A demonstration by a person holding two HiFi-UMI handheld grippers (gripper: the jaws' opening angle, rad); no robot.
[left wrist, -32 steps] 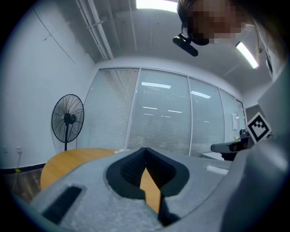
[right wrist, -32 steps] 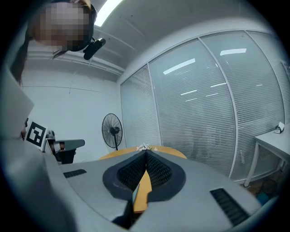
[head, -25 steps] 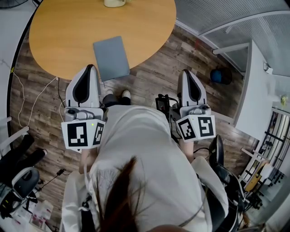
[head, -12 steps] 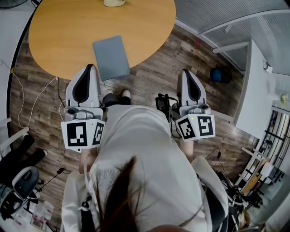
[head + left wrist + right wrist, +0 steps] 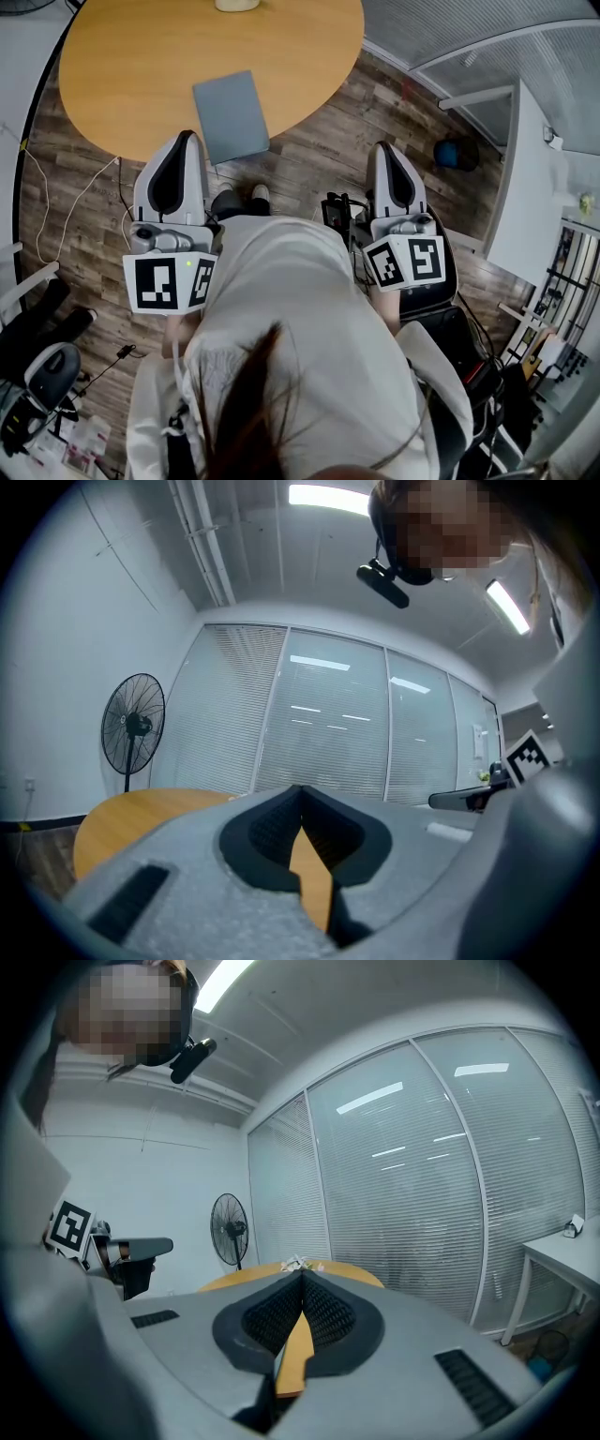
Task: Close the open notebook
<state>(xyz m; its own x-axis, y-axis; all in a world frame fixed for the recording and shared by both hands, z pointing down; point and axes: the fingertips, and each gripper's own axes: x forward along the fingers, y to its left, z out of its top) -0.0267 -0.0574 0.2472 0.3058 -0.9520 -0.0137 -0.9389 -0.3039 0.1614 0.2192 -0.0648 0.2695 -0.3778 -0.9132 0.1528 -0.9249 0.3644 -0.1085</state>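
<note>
Smooth, satin orange-brown wood on the round tabletop (image 5: 131,66). Matt, plain blue-grey cover on the rectangular notebook (image 5: 231,117). Grainy dark wood-look floor planks (image 5: 319,173). Matt grey plastic on the left gripper (image 5: 187,138) and right gripper (image 5: 384,147); finely ribbed black pads (image 5: 323,1321). Soft white cloth garment (image 5: 291,319).

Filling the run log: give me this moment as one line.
notebook: closed, at table edge | left gripper: shut, empty | right gripper: shut, empty
</note>
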